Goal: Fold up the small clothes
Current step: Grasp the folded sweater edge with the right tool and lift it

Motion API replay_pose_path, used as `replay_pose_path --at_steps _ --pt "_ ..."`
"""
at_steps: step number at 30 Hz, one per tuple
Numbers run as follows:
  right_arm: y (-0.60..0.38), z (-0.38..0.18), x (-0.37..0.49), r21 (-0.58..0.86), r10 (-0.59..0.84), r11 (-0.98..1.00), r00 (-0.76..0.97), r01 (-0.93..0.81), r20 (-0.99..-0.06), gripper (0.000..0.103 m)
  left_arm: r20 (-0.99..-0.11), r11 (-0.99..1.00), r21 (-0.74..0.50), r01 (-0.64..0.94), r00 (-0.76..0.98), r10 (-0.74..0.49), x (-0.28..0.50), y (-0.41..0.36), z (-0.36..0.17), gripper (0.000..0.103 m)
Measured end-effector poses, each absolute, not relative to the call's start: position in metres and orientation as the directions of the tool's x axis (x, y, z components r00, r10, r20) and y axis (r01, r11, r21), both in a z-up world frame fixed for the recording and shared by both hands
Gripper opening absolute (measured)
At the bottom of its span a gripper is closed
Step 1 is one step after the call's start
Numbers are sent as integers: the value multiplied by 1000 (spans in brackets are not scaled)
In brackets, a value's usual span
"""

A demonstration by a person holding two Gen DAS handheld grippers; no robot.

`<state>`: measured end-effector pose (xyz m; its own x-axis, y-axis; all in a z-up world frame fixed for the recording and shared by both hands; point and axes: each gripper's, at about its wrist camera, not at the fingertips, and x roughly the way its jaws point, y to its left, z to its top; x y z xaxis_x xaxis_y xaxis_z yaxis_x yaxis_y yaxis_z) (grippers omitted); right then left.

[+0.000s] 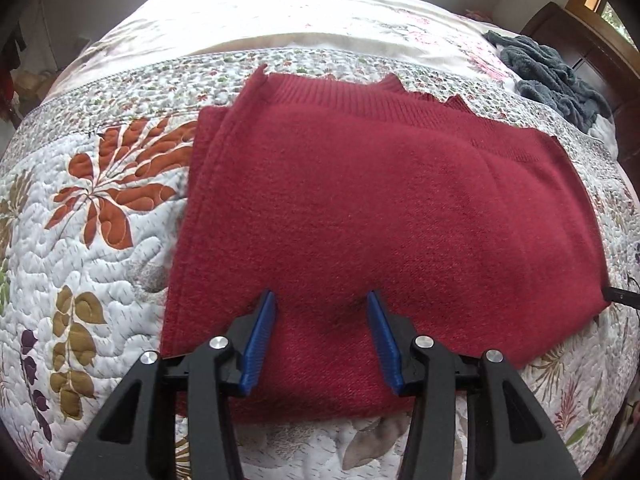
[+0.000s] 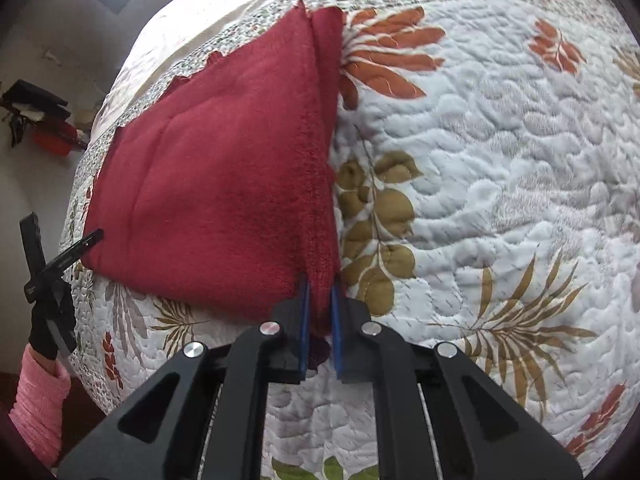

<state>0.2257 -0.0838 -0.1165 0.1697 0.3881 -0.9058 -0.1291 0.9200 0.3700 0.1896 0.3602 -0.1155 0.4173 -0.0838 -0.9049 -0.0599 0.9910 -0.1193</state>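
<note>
The dark red knitted woollen garment (image 1: pixel 360 216) lies folded flat in layers (ribbed hem at the far edge) on the floral quilted bed (image 1: pixel 92 248).

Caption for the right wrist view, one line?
Right gripper pinches the corner of a folded red knit garment lying on a floral quilt.

Black two-finger grippers with blue pads, held by a person in pink sleeve and black glove

The left gripper (image 1: pixel 322 340) is being shown as matte black angular arms with triangular cut-outs, joined by round silver screws, and ribbed blue pads (image 1: pixel 260 340) are being carried on the inner faces of its jaws. The right gripper (image 2: pixel 320 328) is being seen built alike, with thin blue pads (image 2: pixel 305 320) and pale rods behind its arms. A black glove (image 2: pixel 50 328) and a pink ribbed knit sleeve (image 2: pixel 38 408) are being worn.
</note>
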Motion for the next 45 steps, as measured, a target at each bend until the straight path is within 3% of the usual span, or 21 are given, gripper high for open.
replay_pose_path --at_steps 14,20,22,28,38,44,45 --pt "-85 -128 229 384 395 918 160 -96 -905 13 -898 989 -131 -67 431 -90 187 363 -123 49" --pt "-90 -102 235 434 449 894 187 -115 -874 25 -897 989 -130 -68 434 -89 193 354 -105 48" --pt "-94 -88 242 467 480 877 218 -111 -850 43 -881 985 -164 -59 458 -119 198 348 -93 49" --pt "-95 -78 278 524 530 847 240 -95 -814 56 -866 981 -188 -44 478 -144 230 321 -82 53" --pt "-103 -130 318 600 589 799 164 26 -791 56 -895 981 -188 -52 420 -149 265 302 -114 53" --pt "-93 -149 322 660 648 750 150 45 -747 43 -892 980 -195 -34 421 -163 262 305 -121 53" --pt "-91 -151 323 665 653 745 148 46 -742 35 -892 980 -198 -32 420 -167 263 306 -121 53"
